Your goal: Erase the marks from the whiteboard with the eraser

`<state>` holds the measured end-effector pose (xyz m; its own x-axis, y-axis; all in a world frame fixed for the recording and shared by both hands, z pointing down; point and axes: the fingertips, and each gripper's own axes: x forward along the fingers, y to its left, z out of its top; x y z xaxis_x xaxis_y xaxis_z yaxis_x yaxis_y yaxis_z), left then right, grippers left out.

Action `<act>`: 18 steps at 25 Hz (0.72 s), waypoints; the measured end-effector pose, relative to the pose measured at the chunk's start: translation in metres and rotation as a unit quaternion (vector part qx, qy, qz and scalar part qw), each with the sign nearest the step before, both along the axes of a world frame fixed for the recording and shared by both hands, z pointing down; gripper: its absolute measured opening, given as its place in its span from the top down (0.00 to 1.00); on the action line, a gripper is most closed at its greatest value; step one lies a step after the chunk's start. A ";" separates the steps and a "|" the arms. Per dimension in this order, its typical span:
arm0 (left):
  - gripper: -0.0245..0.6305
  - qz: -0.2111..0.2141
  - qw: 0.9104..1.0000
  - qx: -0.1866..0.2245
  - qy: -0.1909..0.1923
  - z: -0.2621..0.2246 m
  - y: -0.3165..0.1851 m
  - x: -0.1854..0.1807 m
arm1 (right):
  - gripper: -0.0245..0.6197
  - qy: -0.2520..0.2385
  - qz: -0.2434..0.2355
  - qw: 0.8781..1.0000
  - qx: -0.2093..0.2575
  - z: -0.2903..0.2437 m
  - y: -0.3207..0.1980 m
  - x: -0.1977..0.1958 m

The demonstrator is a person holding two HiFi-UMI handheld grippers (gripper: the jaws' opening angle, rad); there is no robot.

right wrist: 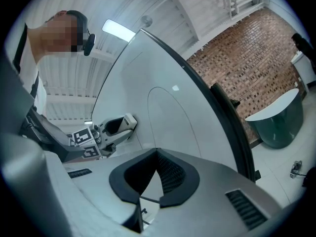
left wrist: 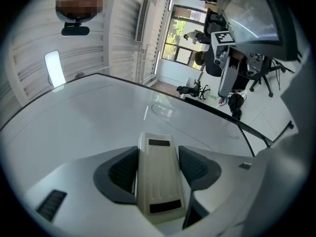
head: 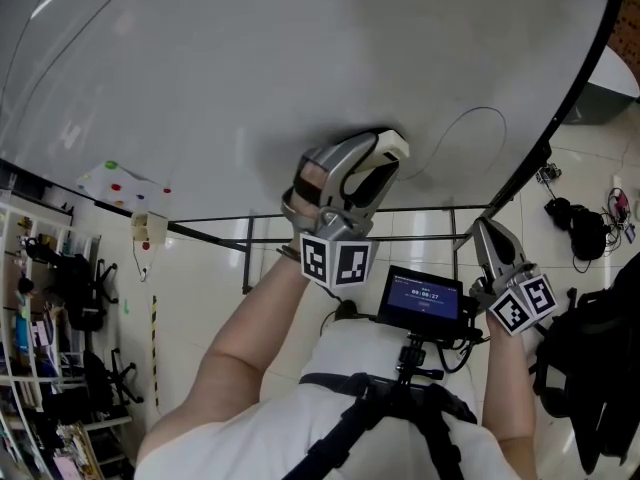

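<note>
1. The left gripper [left wrist: 159, 167] is clamped on the eraser [left wrist: 157, 186].
2. The eraser's far end is seemingly laid against the whiteboard [head: 250, 68] ahead.
3. A thin looped mark [head: 470, 118] is seen to its right.
4. The right gripper [right wrist: 157, 154], jaws pressed together, is held farther right.

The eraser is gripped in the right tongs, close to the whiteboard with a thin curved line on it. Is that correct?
Not quite: the eraser sits in the left tongs, not the right, as the left gripper view shows. The right tongs are closed on nothing. The rest holds: the whiteboard close by carries a thin curved line.
</note>
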<state>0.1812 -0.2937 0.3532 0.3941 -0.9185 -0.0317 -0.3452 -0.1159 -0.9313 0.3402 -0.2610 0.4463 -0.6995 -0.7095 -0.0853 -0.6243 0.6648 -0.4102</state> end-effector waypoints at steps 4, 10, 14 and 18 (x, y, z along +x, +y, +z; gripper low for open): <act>0.51 0.008 1.000 -0.017 -0.013 0.031 -0.002 0.010 | 0.94 0.003 0.014 1.000 -0.006 0.006 0.002 0.016; 0.51 0.018 0.998 -0.049 -0.039 0.081 -0.003 0.015 | 0.94 0.009 0.026 1.000 -0.012 0.011 0.009 0.027; 0.51 0.022 0.995 -0.077 -0.055 0.112 -0.008 -0.014 | 0.94 0.019 0.033 0.999 -0.020 0.009 0.006 0.003; 0.51 0.021 0.993 -0.096 -0.062 0.142 -0.006 0.006 | 0.94 0.021 0.037 0.999 -0.021 0.017 0.012 0.023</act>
